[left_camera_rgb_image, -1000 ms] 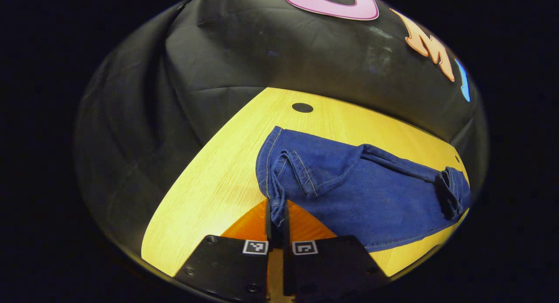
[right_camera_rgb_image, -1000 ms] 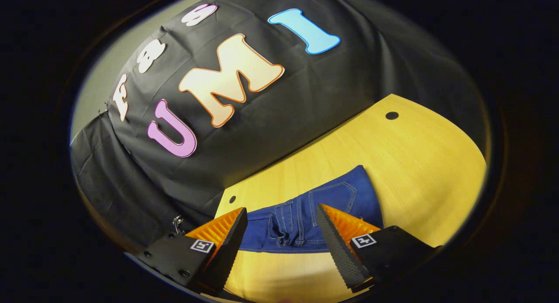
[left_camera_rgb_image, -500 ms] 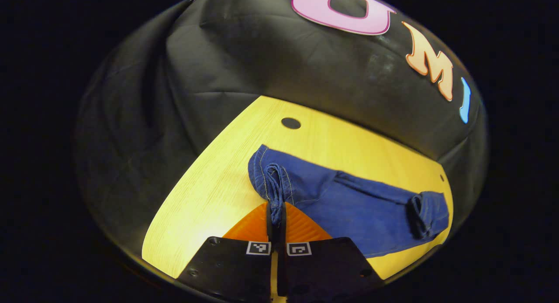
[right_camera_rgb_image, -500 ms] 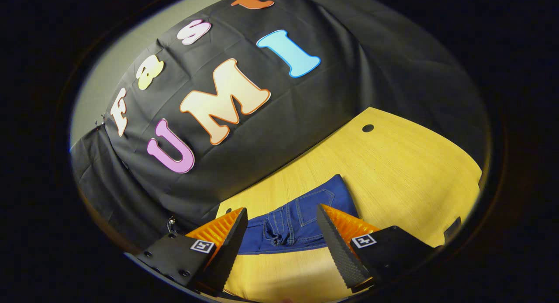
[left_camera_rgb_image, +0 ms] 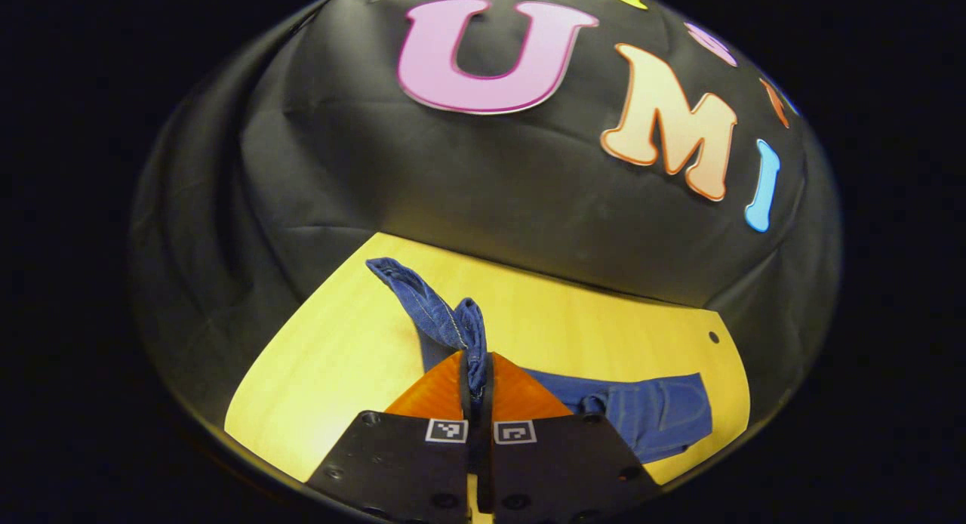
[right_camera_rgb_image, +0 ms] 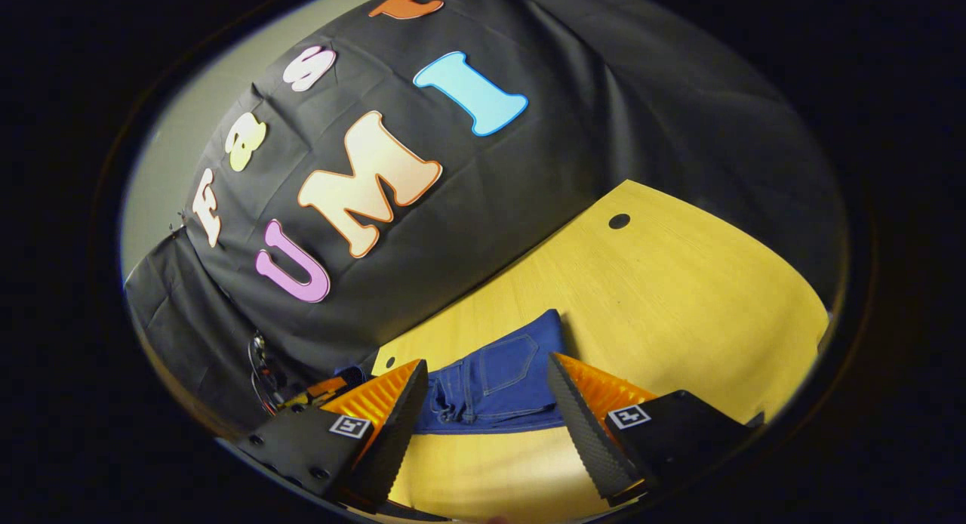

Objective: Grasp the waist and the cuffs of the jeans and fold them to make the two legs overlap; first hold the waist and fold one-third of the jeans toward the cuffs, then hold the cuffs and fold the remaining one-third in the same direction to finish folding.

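Fingers of left gripper (left_camera_rgb_image: pixel 477 384) clamped on blue denim jeans (left_camera_rgb_image: pixel 453 324) cuff, lifted above yellow wooden table (left_camera_rgb_image: pixel 332 358); right gripper (right_camera_rgb_image: pixel 483 403) held apart over the table; last fold judged underway.

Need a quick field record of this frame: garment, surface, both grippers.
garment: blue jeans, cuff end lifted off the table, waist end with back pocket lying flat
surface: yellow wooden table
left gripper: shut on the cuff end, denim pinched between both fingers
right gripper: open, jaws apart above the waist end, nothing held
backdrop: black cloth wall
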